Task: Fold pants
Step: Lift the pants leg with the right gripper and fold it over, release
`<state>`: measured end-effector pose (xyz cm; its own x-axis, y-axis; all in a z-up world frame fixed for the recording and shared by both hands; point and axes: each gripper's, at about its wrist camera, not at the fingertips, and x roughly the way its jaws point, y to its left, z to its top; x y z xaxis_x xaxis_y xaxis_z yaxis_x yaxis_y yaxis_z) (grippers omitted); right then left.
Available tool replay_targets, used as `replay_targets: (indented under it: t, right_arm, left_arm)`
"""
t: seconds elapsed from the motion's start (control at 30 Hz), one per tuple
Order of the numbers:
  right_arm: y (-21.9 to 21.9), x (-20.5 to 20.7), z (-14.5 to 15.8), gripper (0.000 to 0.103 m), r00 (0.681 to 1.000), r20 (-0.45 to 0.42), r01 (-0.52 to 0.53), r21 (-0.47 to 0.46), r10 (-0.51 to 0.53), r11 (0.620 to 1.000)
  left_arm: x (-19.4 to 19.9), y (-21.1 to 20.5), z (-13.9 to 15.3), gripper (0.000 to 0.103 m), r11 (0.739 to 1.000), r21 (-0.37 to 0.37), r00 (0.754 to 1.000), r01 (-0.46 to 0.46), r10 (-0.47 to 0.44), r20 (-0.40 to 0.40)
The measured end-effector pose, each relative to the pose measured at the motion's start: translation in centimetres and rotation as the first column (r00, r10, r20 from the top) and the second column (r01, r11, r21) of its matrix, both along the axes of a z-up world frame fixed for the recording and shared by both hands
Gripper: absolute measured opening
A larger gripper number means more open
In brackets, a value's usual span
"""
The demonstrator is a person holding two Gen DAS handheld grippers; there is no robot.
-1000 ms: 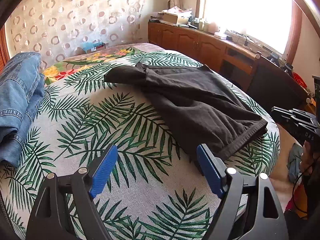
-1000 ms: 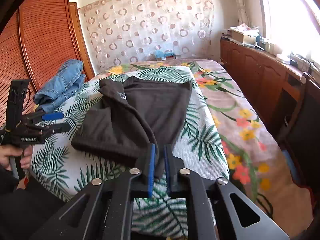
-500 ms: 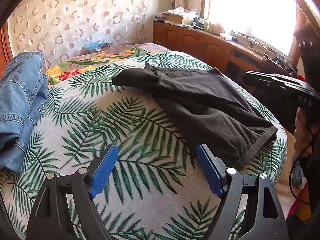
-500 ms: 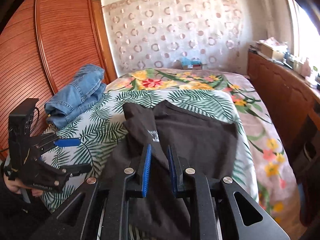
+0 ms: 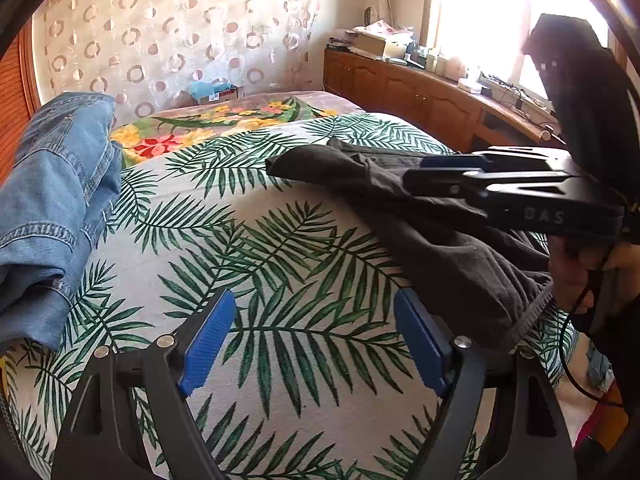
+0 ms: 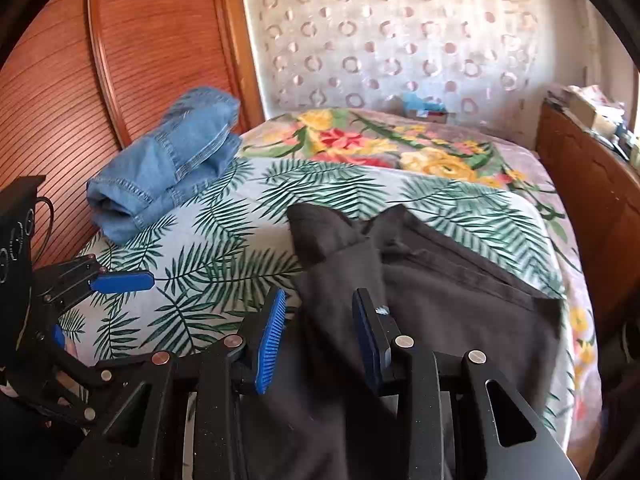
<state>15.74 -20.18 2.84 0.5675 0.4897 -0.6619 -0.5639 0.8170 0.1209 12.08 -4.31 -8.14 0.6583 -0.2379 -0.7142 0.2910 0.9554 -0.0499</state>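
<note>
- The dark pants point(image 6: 440, 304) lay on the bed point(image 5: 248, 248), filling the lower centre and right of the right wrist view, one leg doubled over the other; the fold looked uneven, with a peak of cloth bunched at frame centre.
- The right gripper point(image 6: 318, 338) was over the pants with its jaws opening – cloth lay between the pads, but they did not press on it.
- The left gripper point(image 5: 316, 344) hung at the bottom of the left wrist view, jaws spread wide over bare sheet, grasping nothing.
- Risk: the freed leg could slump or spring back off the fold, since nothing pinned it down.
- Risk: a hem sat near the bed's edge at the right of the left wrist view; a careless tug could drag the pants off.
- Risk: the bunched peak, if not smoothed, would likely carry a crease into the next fold.
- Surface: a soft bed under a palm-leaf sheet, with a floral blanket point(image 6: 400, 140) beyond – cloth may slide and ruck on it.
- Room: folded jeans point(image 6: 172, 160) at the upper left, a wooden wardrobe point(image 6: 152, 48) behind them, a patterned curtain point(image 6: 400, 40) and a cluttered sideboard point(image 5: 420, 88) under a bright window.
</note>
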Motion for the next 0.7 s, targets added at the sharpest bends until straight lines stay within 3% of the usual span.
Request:
replay_targets:
  t: [0.2,0.23,0.3,0.4,0.7]
  right_arm:
    - [1.9,1.9,-0.8,0.033,1.0,-0.004,-0.017,-0.101,0.017,0.995]
    - [2.0,2.0,-0.9,0.021,1.0,0.003,-0.011,-0.119,0.011,0.993]
    - [2.1,2.2,-0.8,0.005,1.0,0.015,-0.005,-0.13,0.008,0.992]
    - [1.0,2.2,0.0,0.002,1.0,0.031,0.006,-0.083,-0.003,0.997]
    - [-2.2,1.9,1.4,0.001,0.991,0.094,0.097,-0.054,-0.091,0.994]
  left_arm:
    - [-0.2,0.6,-0.1,0.082,1.0,-0.008,1.0,-0.01,0.01,0.0]
    - [-0.1,0.7,-0.1,0.082,1.0,-0.008,1.0,-0.011,0.011,0.0]
    - [-0.2,0.8,-0.2,0.082,1.0,-0.01,1.0,-0.011,0.011,-0.002]
    - [-0.2,0.8,-0.4,0.082,1.0,-0.012,1.0,-0.014,0.014,-0.005]
    - [-0.3,0.2,-0.4,0.082,1.0,-0.014,1.0,0.0,0.0,-0.006]
